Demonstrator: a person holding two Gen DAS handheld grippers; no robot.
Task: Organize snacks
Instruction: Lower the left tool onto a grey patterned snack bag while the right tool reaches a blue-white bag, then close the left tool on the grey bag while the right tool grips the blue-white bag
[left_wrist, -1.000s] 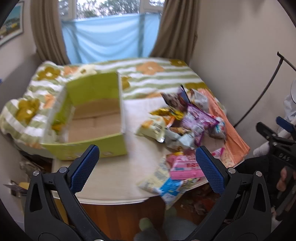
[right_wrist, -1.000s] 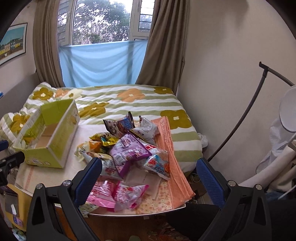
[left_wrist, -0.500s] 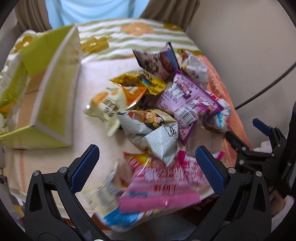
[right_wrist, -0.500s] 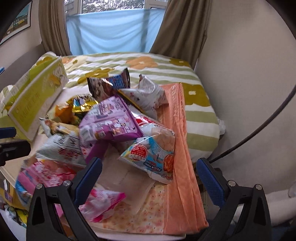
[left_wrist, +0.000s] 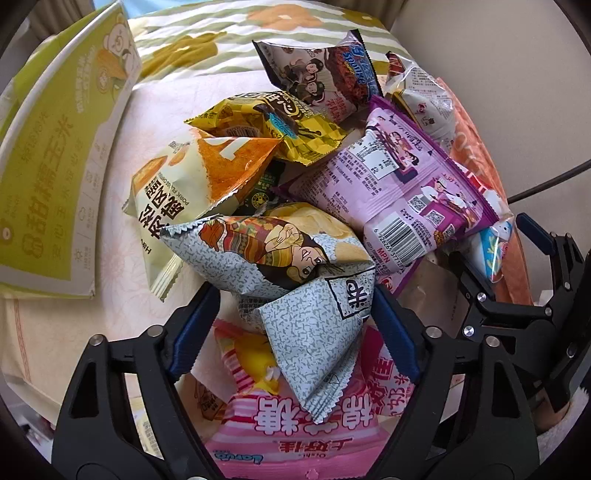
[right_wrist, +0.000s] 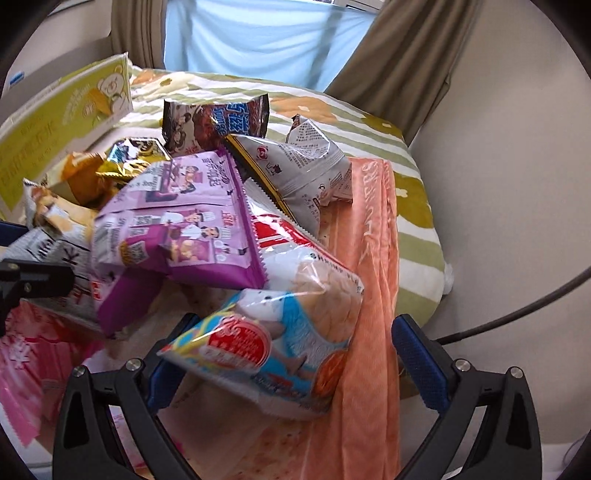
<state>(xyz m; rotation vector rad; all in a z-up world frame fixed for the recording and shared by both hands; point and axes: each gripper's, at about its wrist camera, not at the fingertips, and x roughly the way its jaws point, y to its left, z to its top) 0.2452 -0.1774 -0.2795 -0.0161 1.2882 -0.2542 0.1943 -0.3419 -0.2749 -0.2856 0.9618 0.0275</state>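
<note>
Glossy crinkled plastic snack bags (left_wrist: 388, 192); matt printed cardboard box (left_wrist: 55, 155); shiny orange satin cloth (right_wrist: 369, 295); soft fleece blanket (right_wrist: 417, 229).

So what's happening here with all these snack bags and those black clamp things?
A person is sorting a pile of snacks with two handheld grippers. The left gripper has its fingers on either side of a grey speckled chip bag. The right gripper is open around a blue-and-red snack bag. The green cardboard box waits to the left.

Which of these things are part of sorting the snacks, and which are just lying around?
Part of the job: grey speckled packet between the left gripper fingers, purple packet, blue-and-red packet by the right gripper, green box.

Lying about: orange cloth, striped bedding.
</note>
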